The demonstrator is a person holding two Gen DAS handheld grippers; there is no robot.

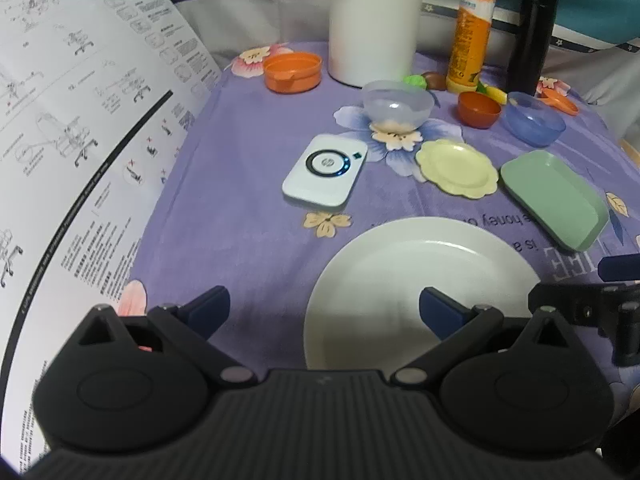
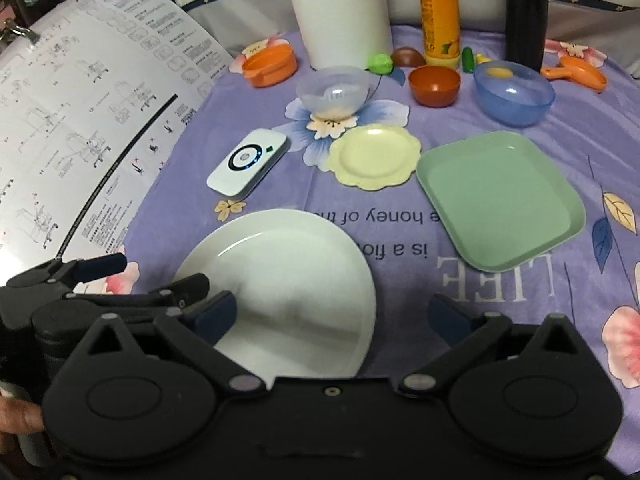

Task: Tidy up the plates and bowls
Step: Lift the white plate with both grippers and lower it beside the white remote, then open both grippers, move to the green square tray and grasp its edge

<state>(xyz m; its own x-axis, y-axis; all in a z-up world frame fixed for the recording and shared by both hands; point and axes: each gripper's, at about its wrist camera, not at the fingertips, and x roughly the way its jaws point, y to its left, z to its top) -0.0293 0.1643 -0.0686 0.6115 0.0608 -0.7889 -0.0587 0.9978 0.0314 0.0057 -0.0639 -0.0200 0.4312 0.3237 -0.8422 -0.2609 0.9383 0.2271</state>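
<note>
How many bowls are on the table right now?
3, all in the back row: clear bowl behind the yellow plate, small brown bowl in the middle, blue bowl rightmost. None appear hidden.

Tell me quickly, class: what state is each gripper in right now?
Left gripper: open, holding nothing, above the white plate.
Right gripper: open, holding nothing, above the same plate.
</note>
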